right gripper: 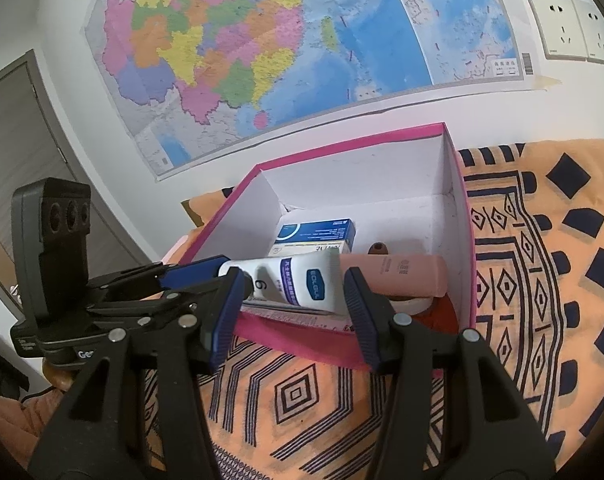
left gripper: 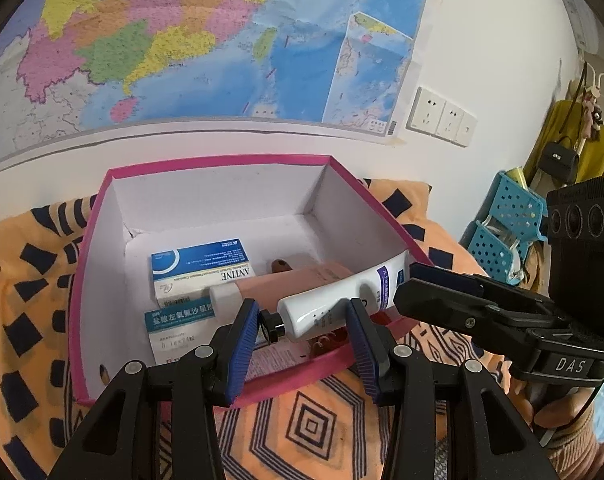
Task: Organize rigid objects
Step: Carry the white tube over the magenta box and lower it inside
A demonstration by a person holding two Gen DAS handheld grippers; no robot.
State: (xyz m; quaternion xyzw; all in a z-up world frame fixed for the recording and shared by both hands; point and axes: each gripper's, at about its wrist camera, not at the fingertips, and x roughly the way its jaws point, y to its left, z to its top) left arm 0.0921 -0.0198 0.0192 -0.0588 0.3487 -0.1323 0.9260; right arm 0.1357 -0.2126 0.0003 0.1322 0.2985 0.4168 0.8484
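Note:
A white tube [left gripper: 322, 308] with a black cap [left gripper: 271, 325] hangs over the near rim of the pink box [left gripper: 222, 159], carried by both grippers. My left gripper [left gripper: 304, 320] is shut on its cap end. My right gripper [left gripper: 418, 288] comes in from the right, shut on the flat end. In the right wrist view the tube [right gripper: 302, 276] spans my right gripper [right gripper: 292, 292], and the left gripper [right gripper: 218, 276] meets it from the left. Inside the box lie a salmon bottle [left gripper: 302, 280], a blue-white medicine carton [left gripper: 198, 264] and another carton [left gripper: 174, 320].
The pink box [right gripper: 342, 144] sits on an orange patterned cloth [left gripper: 310, 420] against a wall with a map [left gripper: 182, 40]. A small brown item [right gripper: 378, 248] lies at the box's back. A blue perforated basket [left gripper: 510, 216] stands at the right; a grey door [right gripper: 14, 140] is on the left.

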